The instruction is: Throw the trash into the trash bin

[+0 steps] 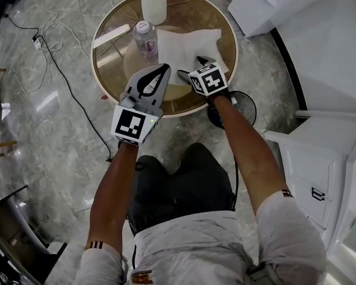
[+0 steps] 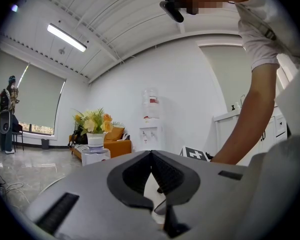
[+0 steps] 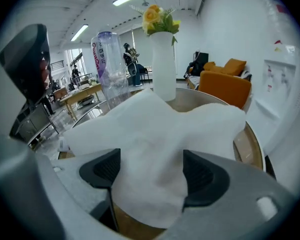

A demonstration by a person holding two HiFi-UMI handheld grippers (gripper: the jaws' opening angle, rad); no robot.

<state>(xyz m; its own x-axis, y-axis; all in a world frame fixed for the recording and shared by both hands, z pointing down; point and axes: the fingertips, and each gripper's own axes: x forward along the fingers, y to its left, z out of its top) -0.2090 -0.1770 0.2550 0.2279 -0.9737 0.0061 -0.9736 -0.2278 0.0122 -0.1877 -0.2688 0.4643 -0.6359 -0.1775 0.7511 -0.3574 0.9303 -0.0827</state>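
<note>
Centrally, a white paper towel (image 1: 190,43) lies flat on the round glass-topped table (image 1: 184,13). It is soft and wrinkled, and its long axis runs left to right. The right gripper (image 1: 194,67) tilts down over its near edge, claw released, with the ribbed dark pads either side of the sheet and not pressing it. The left gripper (image 1: 160,70) hangs to the left, clenched on nothing. A clear plastic bottle (image 1: 145,39) and a white vase (image 1: 153,5) stand at the far left.
</note>
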